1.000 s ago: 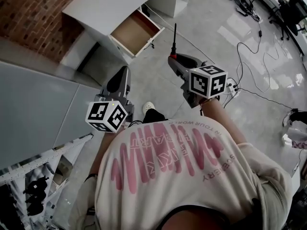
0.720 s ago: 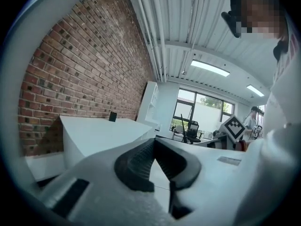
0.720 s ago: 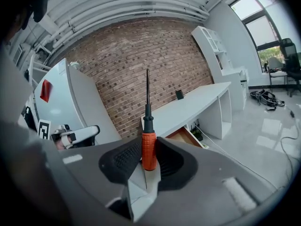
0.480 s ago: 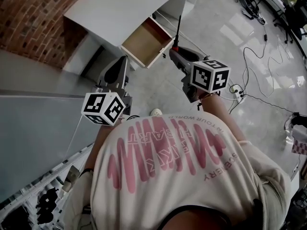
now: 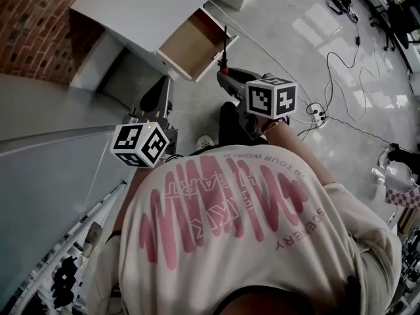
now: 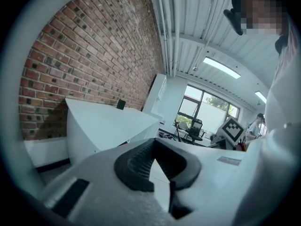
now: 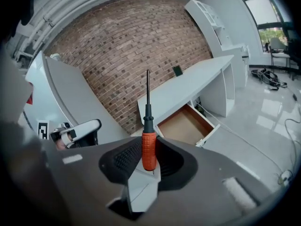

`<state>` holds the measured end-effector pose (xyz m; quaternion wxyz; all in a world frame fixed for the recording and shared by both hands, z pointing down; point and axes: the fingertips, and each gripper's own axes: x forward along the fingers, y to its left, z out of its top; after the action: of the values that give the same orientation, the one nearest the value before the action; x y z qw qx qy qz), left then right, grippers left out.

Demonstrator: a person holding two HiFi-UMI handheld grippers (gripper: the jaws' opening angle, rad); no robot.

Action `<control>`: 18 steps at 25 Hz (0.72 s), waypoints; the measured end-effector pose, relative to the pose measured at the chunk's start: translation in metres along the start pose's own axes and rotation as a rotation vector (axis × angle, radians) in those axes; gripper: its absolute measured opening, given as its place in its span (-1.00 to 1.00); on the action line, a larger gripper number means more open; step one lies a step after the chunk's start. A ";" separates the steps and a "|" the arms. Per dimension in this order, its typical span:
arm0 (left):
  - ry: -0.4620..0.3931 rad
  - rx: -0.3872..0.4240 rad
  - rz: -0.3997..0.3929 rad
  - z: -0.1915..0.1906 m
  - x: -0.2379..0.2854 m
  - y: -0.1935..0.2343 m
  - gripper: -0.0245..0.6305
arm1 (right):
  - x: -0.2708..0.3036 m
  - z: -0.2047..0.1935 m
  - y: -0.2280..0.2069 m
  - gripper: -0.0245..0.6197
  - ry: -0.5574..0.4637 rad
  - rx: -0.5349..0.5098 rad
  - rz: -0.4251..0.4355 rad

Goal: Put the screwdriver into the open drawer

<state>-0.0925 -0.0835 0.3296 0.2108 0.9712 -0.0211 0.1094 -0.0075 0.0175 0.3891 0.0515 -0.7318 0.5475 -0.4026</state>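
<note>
Office with brick wall (image 7: 117,46), pale floor (image 5: 275,18). Right gripper (image 7: 149,160) clamped on orange handle of screwdriver (image 7: 148,140), shaft jutting ahead past jaw tips, aimed toward drawer (image 7: 183,124); judged so tip leads in. Screwdriver short of drawer, over floor, not inside. Drawer pulled open under white desk (image 5: 144,5), bottom bare. Left gripper (image 6: 157,161) pinched together, empty, also short of drawer, on its brick-wall side, clear of path.

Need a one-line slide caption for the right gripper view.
Right gripper grips the orange-handled screwdriver, shaft pointing out past the jaws, with the open drawer under the white desk ahead.
</note>
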 end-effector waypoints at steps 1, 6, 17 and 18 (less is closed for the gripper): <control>0.014 -0.008 0.010 -0.008 0.000 0.001 -0.92 | 0.005 -0.011 -0.006 -0.58 0.035 0.018 -0.002; 0.062 -0.050 0.072 -0.034 0.008 0.024 -0.92 | 0.045 -0.043 -0.037 -0.58 0.173 0.103 -0.010; 0.098 -0.197 0.333 -0.063 0.047 0.098 -0.92 | 0.134 -0.056 -0.122 -0.58 0.517 0.036 -0.004; 0.102 -0.215 0.365 -0.065 0.051 0.103 -0.92 | 0.140 -0.056 -0.134 -0.58 0.560 -0.013 -0.007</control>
<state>-0.0651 -0.1504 0.4405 0.2905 0.9163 -0.1976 0.1920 0.0686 -0.0274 0.5707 -0.1080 -0.5944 0.5403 -0.5857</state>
